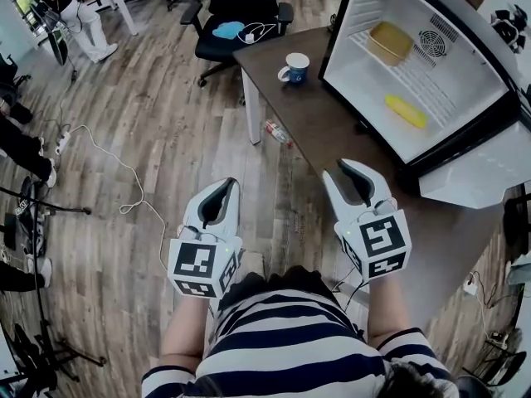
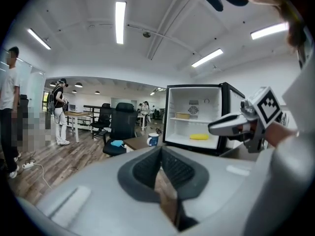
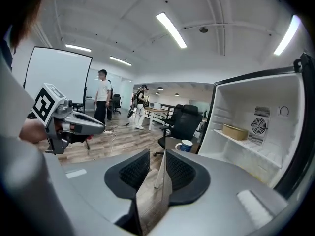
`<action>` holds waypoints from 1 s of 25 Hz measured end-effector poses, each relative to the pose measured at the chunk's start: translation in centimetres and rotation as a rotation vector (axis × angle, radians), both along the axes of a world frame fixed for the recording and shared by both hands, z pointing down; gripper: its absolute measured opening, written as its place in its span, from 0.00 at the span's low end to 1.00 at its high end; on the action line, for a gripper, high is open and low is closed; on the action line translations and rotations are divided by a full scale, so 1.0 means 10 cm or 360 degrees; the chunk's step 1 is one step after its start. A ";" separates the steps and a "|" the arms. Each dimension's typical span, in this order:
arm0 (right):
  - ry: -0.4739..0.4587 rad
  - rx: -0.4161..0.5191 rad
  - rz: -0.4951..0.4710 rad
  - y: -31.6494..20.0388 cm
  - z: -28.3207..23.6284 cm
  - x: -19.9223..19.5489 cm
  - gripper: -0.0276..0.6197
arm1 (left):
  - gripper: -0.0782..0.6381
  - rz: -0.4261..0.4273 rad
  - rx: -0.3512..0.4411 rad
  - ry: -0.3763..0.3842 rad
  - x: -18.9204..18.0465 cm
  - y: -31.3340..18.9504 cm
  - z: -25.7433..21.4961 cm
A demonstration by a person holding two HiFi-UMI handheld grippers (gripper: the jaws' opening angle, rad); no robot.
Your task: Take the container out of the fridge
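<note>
- Blue mug (image 1: 294, 68) is set upright on brown table (image 1: 325, 131).
- Black office chair (image 1: 241, 7) is parked at the table's end.
- Plastic bottle (image 1: 278, 131) and white cable (image 1: 116, 162) are left on wooden floor (image 1: 166, 98).

No word, brand or number can be read anywhere: the cubes on the left tongs (image 1: 226, 186) and the right tongs (image 1: 349, 169) bear only black-and-white square markers (image 1: 199, 263), not letters.

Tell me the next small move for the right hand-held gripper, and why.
Probably reach the right hand-held gripper forward toward the tan rectangular container on the open white fridge's upper shelf: its jaws stand apart and empty, well short of it.
</note>
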State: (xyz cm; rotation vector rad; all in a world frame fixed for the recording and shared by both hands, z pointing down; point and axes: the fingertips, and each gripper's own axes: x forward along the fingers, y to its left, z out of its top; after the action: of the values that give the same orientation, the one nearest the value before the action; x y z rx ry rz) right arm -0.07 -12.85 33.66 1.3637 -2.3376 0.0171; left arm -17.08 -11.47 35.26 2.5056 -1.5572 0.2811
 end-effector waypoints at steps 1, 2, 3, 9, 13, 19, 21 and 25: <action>0.0016 0.0012 0.0018 -0.07 -0.02 -0.03 0.19 | 0.11 0.0005 0.0004 -0.0002 -0.06 -0.06 0.00; 0.0034 0.0023 0.0035 -0.13 -0.03 -0.05 0.19 | 0.11 0.0010 0.0009 -0.0003 -0.12 -0.12 0.00; 0.0057 0.0032 0.0051 -0.19 -0.04 -0.07 0.20 | 0.11 0.0017 0.0012 -0.0004 -0.17 -0.18 0.00; 0.0263 0.0118 0.0123 -0.47 -0.12 -0.17 0.23 | 0.11 0.0050 0.0034 0.0003 -0.41 -0.48 0.01; 0.0304 0.0130 0.0128 -0.68 -0.18 -0.15 0.25 | 0.11 0.0089 0.0012 0.0014 -0.37 -0.64 0.06; 0.0363 0.0196 0.0170 -1.10 -0.26 0.08 0.26 | 0.11 0.0136 0.0007 0.0004 -0.16 -0.92 0.07; 0.0373 0.0216 0.0177 -1.25 -0.30 0.17 0.26 | 0.11 0.0147 0.0011 -0.0004 -0.07 -1.03 0.05; 0.0382 0.0260 0.0211 -1.60 -0.43 0.41 0.27 | 0.11 0.0195 0.0035 -0.0026 0.17 -1.30 -0.02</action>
State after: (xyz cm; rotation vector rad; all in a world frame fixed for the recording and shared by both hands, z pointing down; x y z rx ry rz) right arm 4.03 -28.89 29.37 1.5060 -2.0848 -0.2880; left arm -15.35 -24.47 35.01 2.6266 -1.4227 0.3035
